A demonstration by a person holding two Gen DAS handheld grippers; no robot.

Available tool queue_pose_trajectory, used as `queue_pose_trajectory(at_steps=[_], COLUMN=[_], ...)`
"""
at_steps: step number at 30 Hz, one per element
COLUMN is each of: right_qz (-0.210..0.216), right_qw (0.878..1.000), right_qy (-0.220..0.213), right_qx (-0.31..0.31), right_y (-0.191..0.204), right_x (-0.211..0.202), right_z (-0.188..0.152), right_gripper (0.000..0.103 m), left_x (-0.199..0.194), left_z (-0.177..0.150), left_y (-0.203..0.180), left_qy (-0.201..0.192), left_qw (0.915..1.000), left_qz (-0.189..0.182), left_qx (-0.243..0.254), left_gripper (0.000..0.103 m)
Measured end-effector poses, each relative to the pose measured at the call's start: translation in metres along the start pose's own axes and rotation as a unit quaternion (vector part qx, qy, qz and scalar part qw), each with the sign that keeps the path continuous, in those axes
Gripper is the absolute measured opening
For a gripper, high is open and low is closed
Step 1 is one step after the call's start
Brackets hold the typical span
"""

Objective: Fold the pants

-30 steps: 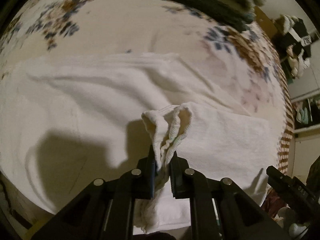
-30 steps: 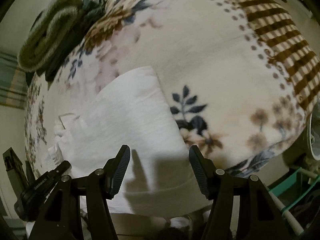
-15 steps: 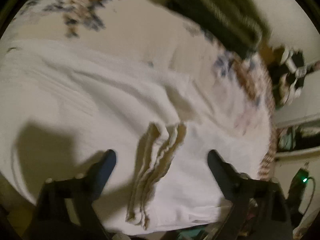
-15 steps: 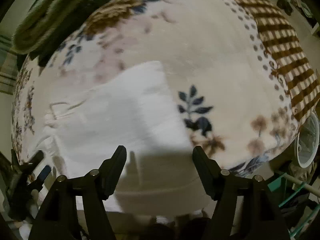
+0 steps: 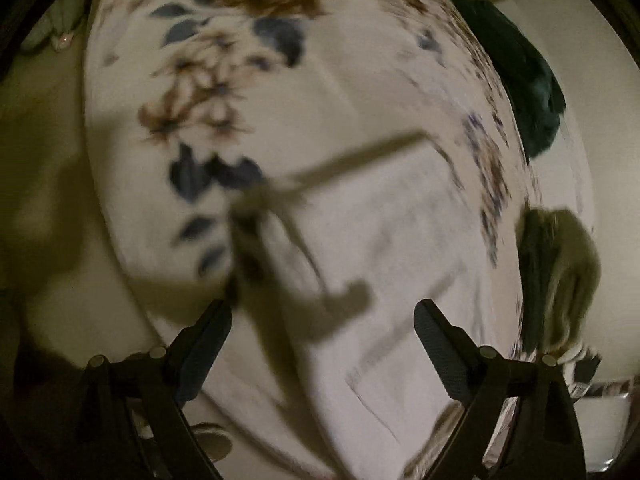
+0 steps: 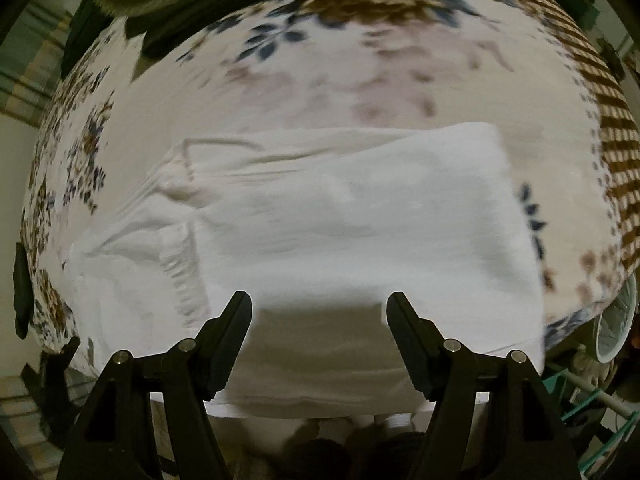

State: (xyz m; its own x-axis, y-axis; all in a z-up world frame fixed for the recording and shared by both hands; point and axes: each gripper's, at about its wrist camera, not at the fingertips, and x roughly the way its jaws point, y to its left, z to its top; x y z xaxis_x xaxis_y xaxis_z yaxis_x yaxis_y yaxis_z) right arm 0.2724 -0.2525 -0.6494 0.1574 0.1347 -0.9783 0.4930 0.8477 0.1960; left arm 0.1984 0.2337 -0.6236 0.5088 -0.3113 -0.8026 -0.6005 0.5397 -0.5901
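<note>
White pants (image 6: 340, 220) lie folded and flat on a floral blanket (image 6: 360, 60), their ribbed elastic waistband (image 6: 180, 276) towards the left in the right wrist view. My right gripper (image 6: 319, 300) hangs open above the near edge of the pants, with nothing between its fingers. In the blurred left wrist view the same pants (image 5: 400, 248) spread beneath my left gripper (image 5: 322, 312). That gripper stands wide open and holds nothing. Its shadow falls across the cloth.
A heap of dark green and olive clothes (image 6: 192, 0) lies at the blanket's far end; dark garments (image 5: 532, 92) also show at the right in the left wrist view. The blanket's brown checked border (image 6: 608, 120) marks its right edge, with a white round object (image 6: 612, 320) below.
My left gripper let go of the bunched cloth edge, opened wide, then swung and rolled over the pants. My right gripper slid leftwards above the pants and opened slightly.
</note>
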Motion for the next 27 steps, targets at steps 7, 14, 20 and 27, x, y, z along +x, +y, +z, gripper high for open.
queue_pose_trajectory(at_steps=[7,14,20,27], right_qz=[-0.014,-0.018,-0.003,0.009], right_qw=[1.000,0.999,1.000,1.000], right_qy=[0.014,0.016,0.023,0.010], right_qx=[-0.013,-0.022,0.001,0.011], right_y=[0.034,0.048,0.040,0.028], right_x=[0.021,0.030,0.034,0.026], right_z=[0.000,0.003,0.003,0.002], right_gripper=[0.072,0.072,0.072,0.072], left_x=[0.006,0.024,0.033,0.001], left_z=[0.012,0.020,0.028,0.021], left_y=[-0.011,0.012,-0.017,-0.057], left_qy=[-0.039,-0.045,-0.058,-0.080], left_qw=[0.9977,0.9909,0.9904,0.9864], left_qz=[-0.047,-0.124,-0.125,-0.126], left_qx=[0.028,-0.023,-0.007,0.068], left_gripper=[0.035,0.058,0.070,0.019])
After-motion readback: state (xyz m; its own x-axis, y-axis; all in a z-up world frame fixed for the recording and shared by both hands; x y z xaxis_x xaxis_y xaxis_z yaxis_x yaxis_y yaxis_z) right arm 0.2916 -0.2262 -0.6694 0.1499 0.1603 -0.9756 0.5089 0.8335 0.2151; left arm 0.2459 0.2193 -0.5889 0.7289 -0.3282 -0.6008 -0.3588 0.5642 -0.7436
